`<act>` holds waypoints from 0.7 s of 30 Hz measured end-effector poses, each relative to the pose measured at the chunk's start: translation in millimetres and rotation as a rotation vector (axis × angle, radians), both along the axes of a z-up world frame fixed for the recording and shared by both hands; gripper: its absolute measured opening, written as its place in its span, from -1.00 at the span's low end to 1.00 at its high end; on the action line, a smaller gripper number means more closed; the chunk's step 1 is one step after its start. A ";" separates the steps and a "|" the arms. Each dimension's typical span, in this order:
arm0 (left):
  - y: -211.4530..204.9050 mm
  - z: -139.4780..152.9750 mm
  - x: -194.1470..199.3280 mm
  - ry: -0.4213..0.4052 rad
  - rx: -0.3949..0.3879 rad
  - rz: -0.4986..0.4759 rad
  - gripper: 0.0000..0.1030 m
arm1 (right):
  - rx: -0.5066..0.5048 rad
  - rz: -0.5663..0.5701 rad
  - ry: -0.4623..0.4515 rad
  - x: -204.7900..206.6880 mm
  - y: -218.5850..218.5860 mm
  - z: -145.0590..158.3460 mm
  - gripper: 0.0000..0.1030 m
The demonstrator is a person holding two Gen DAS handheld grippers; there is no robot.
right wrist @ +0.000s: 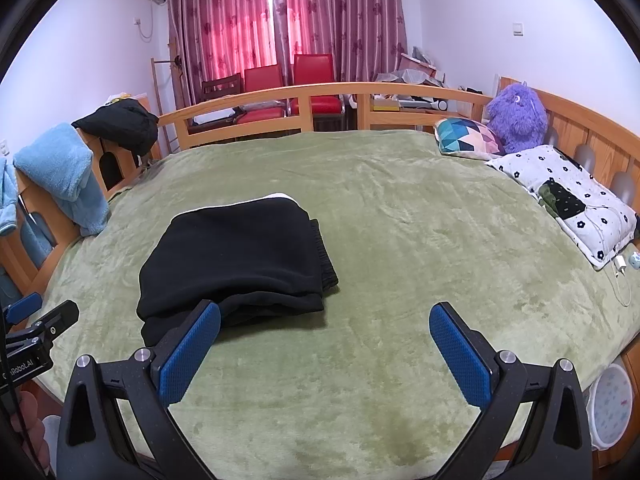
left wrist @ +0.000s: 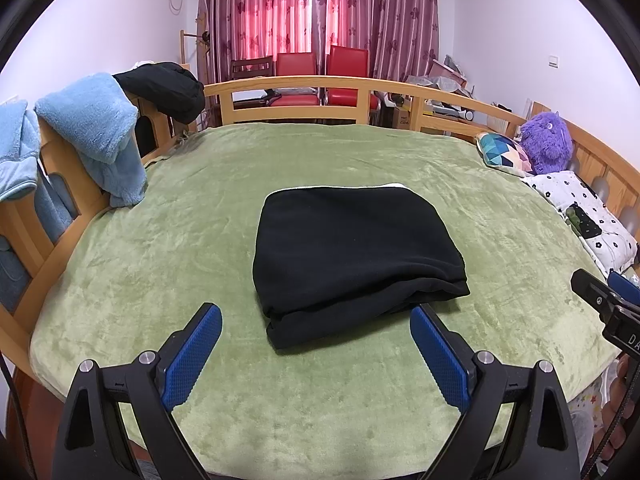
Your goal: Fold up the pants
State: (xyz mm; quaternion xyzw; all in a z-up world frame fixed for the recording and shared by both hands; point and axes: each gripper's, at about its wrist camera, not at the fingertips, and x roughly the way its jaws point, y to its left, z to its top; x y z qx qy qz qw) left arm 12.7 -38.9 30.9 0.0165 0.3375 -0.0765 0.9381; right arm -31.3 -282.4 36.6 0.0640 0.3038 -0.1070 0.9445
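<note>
Black pants [left wrist: 352,256] lie folded into a thick rectangular stack on the green blanket [left wrist: 200,240], a thin white edge showing at the far side. My left gripper [left wrist: 316,320] hovers open just before the stack's near edge, holding nothing. In the right wrist view the same pants [right wrist: 236,264] sit left of centre, elastic waistband on their right side. My right gripper [right wrist: 324,320] is open and empty over bare blanket [right wrist: 400,240], its left fingertip beside the stack's near right corner. Each gripper shows at the edge of the other's view.
A wooden rail [left wrist: 304,84] rings the bed. Light blue fleece [left wrist: 92,132] and a black garment [left wrist: 164,88] hang on the left rail. A patterned cushion [right wrist: 468,136], purple plush toy [right wrist: 516,116] and flowered pillow [right wrist: 568,200] lie at the right. Red chairs [left wrist: 320,68] stand behind.
</note>
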 end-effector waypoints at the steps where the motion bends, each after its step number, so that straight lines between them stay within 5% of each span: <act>1: 0.5 -0.2 0.0 0.000 -0.001 -0.001 0.86 | -0.001 -0.001 -0.001 0.0 0.4 0.3 0.99; 21: 2.5 -0.6 2.5 -0.002 0.004 0.006 0.86 | -0.005 0.007 0.005 3.1 1.3 0.7 0.99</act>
